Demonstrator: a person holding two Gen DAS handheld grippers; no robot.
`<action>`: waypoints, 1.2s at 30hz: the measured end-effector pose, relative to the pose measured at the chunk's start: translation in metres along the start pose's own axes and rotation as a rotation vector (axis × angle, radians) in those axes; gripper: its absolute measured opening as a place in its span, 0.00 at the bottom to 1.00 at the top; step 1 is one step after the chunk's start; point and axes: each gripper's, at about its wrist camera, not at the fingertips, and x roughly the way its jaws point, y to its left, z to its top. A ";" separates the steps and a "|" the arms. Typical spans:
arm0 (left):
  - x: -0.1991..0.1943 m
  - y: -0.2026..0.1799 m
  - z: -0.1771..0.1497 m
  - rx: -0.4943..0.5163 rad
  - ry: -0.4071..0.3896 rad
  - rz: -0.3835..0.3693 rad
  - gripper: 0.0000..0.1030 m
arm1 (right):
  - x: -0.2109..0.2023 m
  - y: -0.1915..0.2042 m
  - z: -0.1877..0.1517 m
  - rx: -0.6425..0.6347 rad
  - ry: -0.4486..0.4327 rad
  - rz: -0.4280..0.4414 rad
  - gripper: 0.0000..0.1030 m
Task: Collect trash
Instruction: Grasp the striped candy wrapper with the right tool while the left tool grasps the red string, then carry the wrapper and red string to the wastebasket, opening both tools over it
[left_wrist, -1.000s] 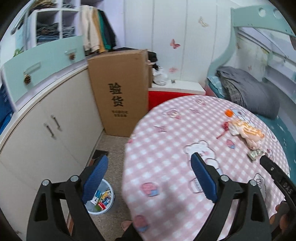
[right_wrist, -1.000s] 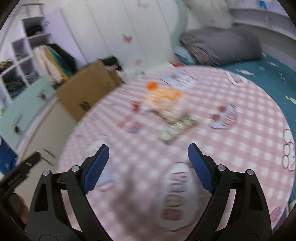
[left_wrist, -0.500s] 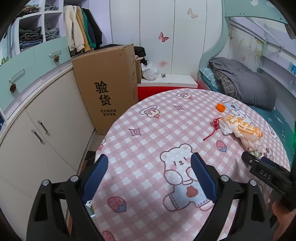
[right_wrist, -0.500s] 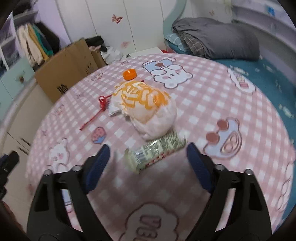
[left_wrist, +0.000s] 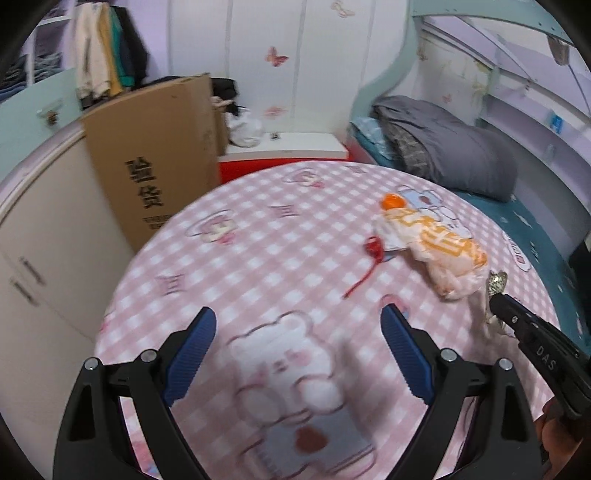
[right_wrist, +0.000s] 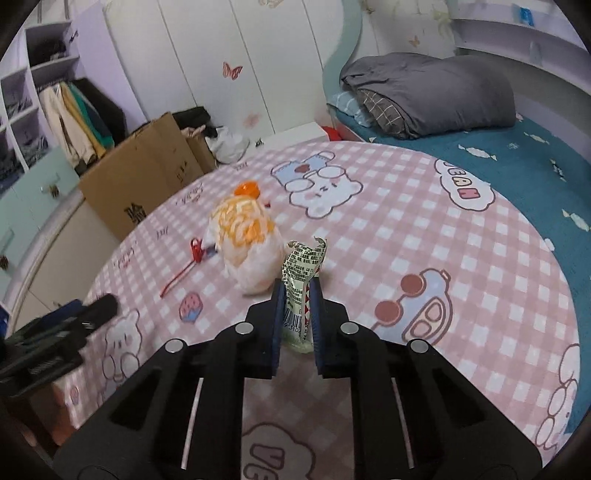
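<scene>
Right gripper (right_wrist: 296, 295) clamped on green snack wrapper (right_wrist: 301, 273), held upright just above pink checkered tablecloth (right_wrist: 388, 236); orange-white plastic bag (right_wrist: 245, 240) just beside it, orange cap (right_wrist: 246, 189) and red string (right_wrist: 184, 271) nearby. Left gripper (left_wrist: 298, 330) jaws wide apart over tablecloth, holding nothing.

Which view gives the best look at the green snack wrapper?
Right wrist: the green snack wrapper stands between the right gripper fingers, barcode readable. Left wrist shows only its crumpled tip.
</scene>
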 end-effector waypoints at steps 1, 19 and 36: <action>0.007 -0.007 0.004 0.023 0.004 -0.010 0.86 | 0.001 0.000 0.002 0.002 -0.005 -0.004 0.13; 0.087 -0.070 0.036 0.211 0.080 -0.066 0.02 | 0.020 -0.001 0.012 0.034 0.023 -0.020 0.13; -0.049 0.043 -0.007 0.017 -0.135 -0.086 0.03 | -0.031 0.043 -0.003 -0.098 -0.089 0.000 0.13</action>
